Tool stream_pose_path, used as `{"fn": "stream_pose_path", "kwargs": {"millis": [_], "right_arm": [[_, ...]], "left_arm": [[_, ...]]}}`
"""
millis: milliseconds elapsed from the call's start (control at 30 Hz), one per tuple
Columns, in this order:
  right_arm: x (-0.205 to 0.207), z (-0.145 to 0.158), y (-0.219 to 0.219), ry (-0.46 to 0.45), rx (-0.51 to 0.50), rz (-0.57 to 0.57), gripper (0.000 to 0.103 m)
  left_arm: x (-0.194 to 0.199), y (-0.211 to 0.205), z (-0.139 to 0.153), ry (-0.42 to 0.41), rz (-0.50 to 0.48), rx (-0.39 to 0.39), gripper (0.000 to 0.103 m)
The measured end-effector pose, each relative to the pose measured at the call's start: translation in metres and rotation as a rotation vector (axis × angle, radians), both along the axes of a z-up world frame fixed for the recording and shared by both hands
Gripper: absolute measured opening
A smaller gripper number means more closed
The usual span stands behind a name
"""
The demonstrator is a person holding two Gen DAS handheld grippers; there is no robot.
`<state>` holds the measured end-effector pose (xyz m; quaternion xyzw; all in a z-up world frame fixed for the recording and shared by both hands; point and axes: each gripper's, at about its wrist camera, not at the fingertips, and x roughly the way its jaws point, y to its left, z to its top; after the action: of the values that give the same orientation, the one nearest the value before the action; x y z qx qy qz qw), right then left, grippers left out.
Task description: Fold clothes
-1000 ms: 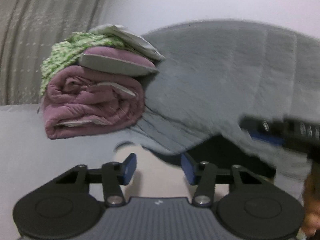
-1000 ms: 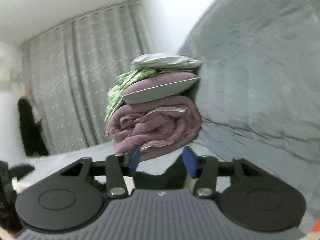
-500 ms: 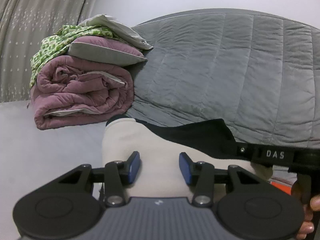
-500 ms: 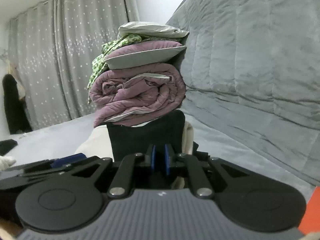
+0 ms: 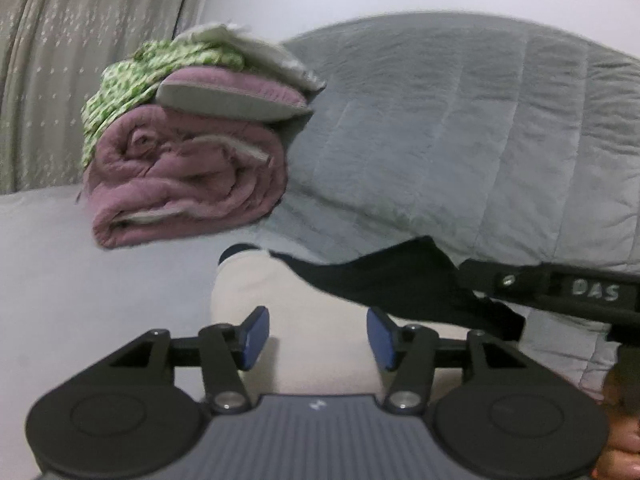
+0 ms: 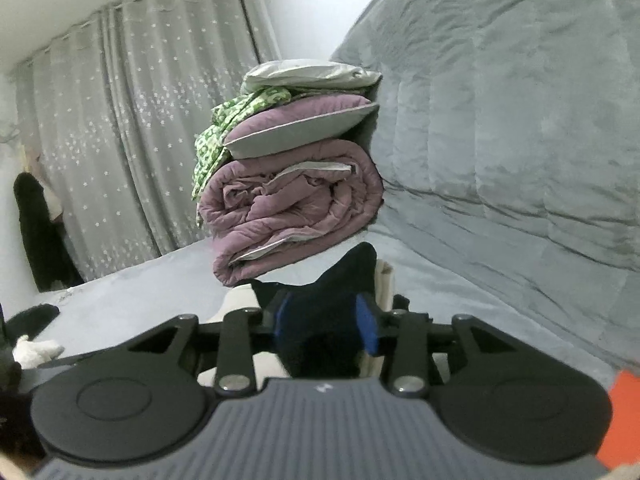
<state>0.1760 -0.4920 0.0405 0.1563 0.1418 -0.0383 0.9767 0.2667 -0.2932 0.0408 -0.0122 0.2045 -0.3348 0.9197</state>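
Garment edge on bed | left gripper jaws just widened, empty | right gripper jaws reopened, cloth between

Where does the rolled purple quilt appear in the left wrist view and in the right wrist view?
Left wrist view: rolled purple quilt left of centre, on the bed.
Right wrist view: rolled purple quilt near centre, above the tool.
Shared landmark: green patterned cloth hanging over the pile's left side.
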Motion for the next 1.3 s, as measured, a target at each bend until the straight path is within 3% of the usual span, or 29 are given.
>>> {"fn": "stream_pose_path", "kwargs": {"millis": [100,333,533,700,767,967,1300], "right_arm": [[-0.013,0.012,0.003,0.038,0.014,-0.015,0.042],[-0.049,0.038,0.013,0.122,0.011,-0.043,0.055],[-0.079,0.048,0.017,0.170,0.002,-0.093,0.069],[-0.095,0.042,0.023,0.242,-0.025,-0.123,0.088],[-0.097,0.037,0.027,0.279,-0.055,-0.118,0.102],[-0.099,0.033,0.031,0.342,-0.125,-0.129,0.103],[-0.106,0.033,0.027,0.382,-0.059,-0.113,0.103]], "left_arm": [[-0.012,0.005,0.015,0.044,0.033,0.037,0.062],[-0.039,0.019,0.040,0.150,0.095,0.103,0.073],[-0.065,0.020,0.050,0.197,0.129,0.185,0.090],[-0.089,0.020,0.044,0.239,0.168,0.274,0.102],[-0.095,0.021,0.039,0.269,0.184,0.294,0.102],[-0.109,0.024,0.034,0.356,0.212,0.289,0.102],[-0.120,0.021,0.044,0.302,0.238,0.326,0.102]]}}
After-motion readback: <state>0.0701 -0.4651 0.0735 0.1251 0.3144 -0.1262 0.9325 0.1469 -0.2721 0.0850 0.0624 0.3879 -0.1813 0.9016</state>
